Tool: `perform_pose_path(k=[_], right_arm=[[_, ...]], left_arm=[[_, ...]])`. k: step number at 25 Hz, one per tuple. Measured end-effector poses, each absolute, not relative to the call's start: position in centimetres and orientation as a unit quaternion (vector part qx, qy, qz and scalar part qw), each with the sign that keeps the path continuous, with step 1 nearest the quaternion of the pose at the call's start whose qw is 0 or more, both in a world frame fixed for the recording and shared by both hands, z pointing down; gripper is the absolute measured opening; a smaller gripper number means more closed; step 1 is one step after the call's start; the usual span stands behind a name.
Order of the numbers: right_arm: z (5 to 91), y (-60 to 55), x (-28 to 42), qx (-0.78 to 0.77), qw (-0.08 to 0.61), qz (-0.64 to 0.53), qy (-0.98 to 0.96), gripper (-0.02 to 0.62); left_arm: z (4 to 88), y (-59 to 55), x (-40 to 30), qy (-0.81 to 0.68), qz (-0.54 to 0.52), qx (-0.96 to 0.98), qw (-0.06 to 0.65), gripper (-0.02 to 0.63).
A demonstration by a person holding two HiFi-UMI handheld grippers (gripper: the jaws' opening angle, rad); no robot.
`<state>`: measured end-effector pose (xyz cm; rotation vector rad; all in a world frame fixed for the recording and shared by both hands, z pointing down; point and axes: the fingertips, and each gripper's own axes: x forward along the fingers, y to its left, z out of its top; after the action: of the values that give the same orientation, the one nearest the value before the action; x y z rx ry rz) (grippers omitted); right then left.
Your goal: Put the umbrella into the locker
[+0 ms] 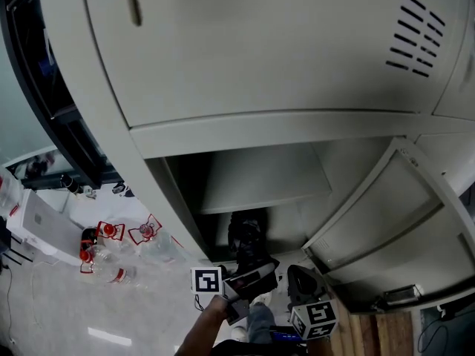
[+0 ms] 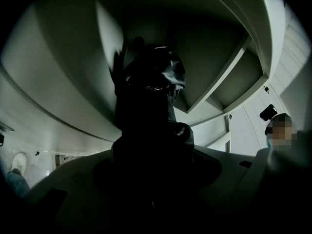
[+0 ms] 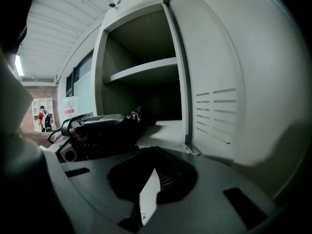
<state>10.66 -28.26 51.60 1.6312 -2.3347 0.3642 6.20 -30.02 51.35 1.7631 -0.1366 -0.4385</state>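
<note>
- Grasping the black folded umbrella [image 1: 246, 236], the left hand-held gripper [image 1: 247, 267] has its jaws clenched on the near end of it.
- In the left gripper view the umbrella fills the space between the jaws and points away into the grey metal locker [image 1: 223, 136].
- The umbrella's far end lies inside the open lower compartment, under the inner shelf [image 3: 141, 69], while its near end sticks out at the opening.
- The right hand-held gripper [image 3: 152, 178] sits just beside the left one, to its right. Its jaws are drawn together with only a thin sliver of light between them, and nothing is held.
- The lower locker door [image 1: 386, 221] stands swung open to the right, and its vent slits [image 3: 214, 106] show in the right gripper view.
- The upper locker door [image 1: 282, 43] is closed.
- Clear plastic bottles with red labels [image 1: 145, 232] lie on the pale floor [image 1: 111, 317] to the left of the locker, well apart from both hand-held grippers.
- A person in red [image 3: 44, 118] stands far off in the right gripper view.
</note>
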Motion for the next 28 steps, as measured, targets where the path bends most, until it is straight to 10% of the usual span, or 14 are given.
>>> perform_pose_path(k=[28], right_arm=[[51.4,-26.7,10.8,0.556,0.091,0.162,-0.810,0.002]], left_arm=[[51.8,-31.5,5.5,-0.089,-0.258,0.707,0.653,0.324]])
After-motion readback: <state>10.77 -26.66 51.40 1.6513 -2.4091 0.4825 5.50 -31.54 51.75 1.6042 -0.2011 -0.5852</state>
